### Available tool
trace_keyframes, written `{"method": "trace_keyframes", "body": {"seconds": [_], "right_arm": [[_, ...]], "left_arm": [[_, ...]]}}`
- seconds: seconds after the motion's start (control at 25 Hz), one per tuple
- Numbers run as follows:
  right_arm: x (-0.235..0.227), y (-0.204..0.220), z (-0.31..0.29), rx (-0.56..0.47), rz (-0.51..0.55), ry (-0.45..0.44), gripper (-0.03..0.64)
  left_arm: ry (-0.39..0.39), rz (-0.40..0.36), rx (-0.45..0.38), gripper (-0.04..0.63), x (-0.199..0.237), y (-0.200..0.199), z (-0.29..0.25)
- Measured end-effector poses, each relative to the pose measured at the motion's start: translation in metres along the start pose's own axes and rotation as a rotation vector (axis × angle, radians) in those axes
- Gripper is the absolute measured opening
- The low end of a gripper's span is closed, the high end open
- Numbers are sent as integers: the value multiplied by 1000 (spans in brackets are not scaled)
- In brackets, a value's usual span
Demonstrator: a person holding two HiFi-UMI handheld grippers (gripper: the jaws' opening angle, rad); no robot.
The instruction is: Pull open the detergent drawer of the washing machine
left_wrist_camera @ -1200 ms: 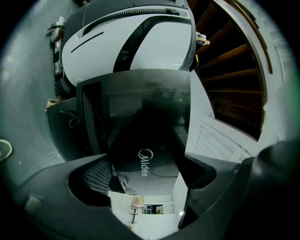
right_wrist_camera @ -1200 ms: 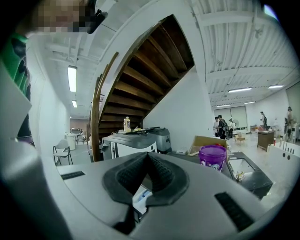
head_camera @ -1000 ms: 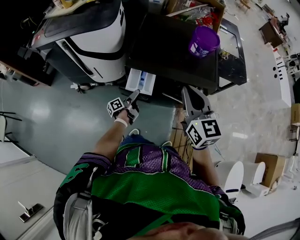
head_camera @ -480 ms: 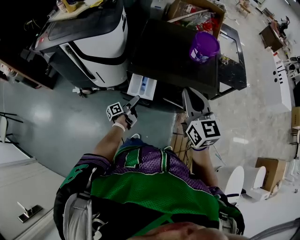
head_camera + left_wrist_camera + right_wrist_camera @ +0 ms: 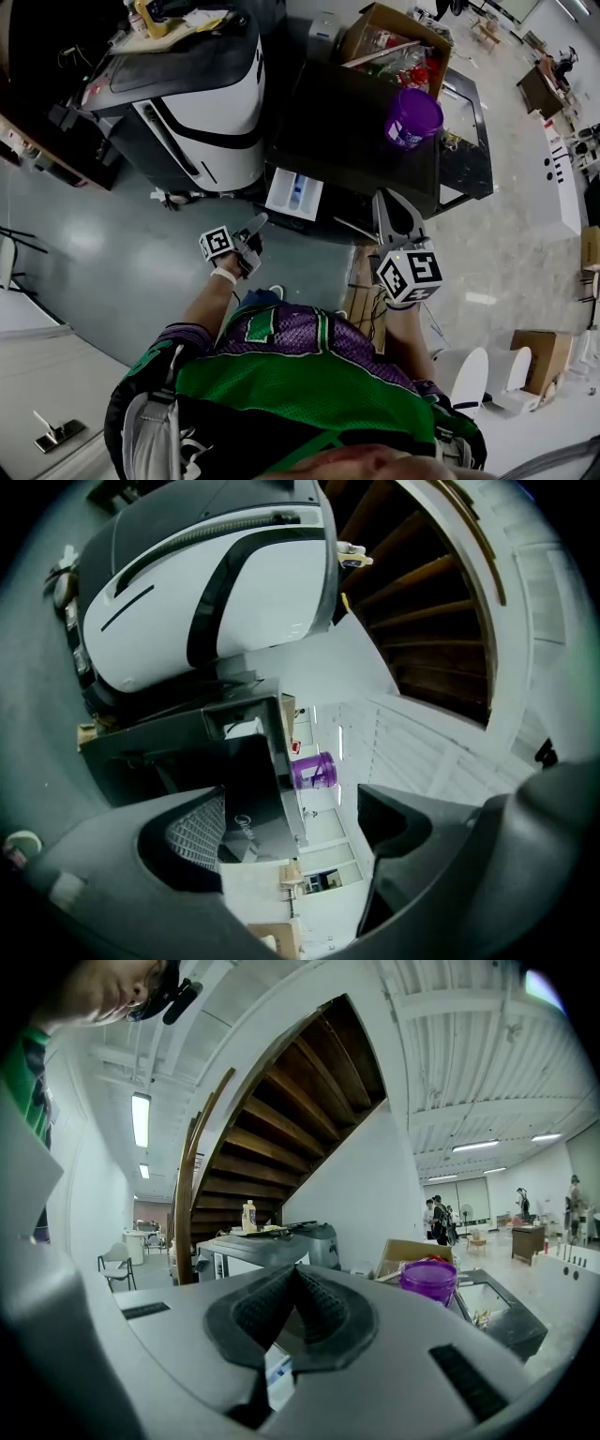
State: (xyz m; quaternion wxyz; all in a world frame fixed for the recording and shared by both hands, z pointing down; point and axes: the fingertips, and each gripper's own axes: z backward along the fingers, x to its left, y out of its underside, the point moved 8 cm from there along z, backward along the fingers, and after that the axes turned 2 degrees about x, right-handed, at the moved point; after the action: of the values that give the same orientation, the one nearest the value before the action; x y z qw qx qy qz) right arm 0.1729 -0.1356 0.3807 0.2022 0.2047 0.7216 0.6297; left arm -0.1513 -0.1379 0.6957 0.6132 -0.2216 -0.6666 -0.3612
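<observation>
The black washing machine [image 5: 356, 122] stands in the middle of the head view. Its white detergent drawer [image 5: 293, 194] sticks out of the front, pulled open, with a blue insert showing. My left gripper [image 5: 255, 223] hovers a short way in front of the drawer, apart from it, jaws open and empty. In the left gripper view the left gripper [image 5: 291, 803] frames the machine's dark panel [image 5: 253, 780]. My right gripper [image 5: 382, 195] is held over the machine's front right, and in its own view the right gripper [image 5: 293, 1274] is shut with pads touching and nothing between them.
A purple tub [image 5: 412, 117] sits on the washing machine's top. A white and black appliance [image 5: 206, 84] stands close on the left. An open cardboard box [image 5: 394, 42] with goods is behind the machine. Grey floor [image 5: 112, 234] lies to the left.
The left gripper has drawn back from the drawer toward the person and slightly left. The drawer stays pulled out. The right gripper has barely moved.
</observation>
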Motion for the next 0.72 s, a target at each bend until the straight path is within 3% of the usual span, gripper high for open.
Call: {"method": "trace_keyframes", "body": {"seconds": [0.24, 0.44, 0.72], "right_arm": [[20, 0, -16, -10, -8, 22, 2], [36, -3, -28, -33, -20, 59, 2], [43, -12, -30, -53, -16, 108, 2]], "left_arm": [[65, -181, 62, 434, -49, -44, 1], [38, -453, 140, 434, -91, -89, -5], [166, -762, 281, 434, -171, -112, -33]]}}
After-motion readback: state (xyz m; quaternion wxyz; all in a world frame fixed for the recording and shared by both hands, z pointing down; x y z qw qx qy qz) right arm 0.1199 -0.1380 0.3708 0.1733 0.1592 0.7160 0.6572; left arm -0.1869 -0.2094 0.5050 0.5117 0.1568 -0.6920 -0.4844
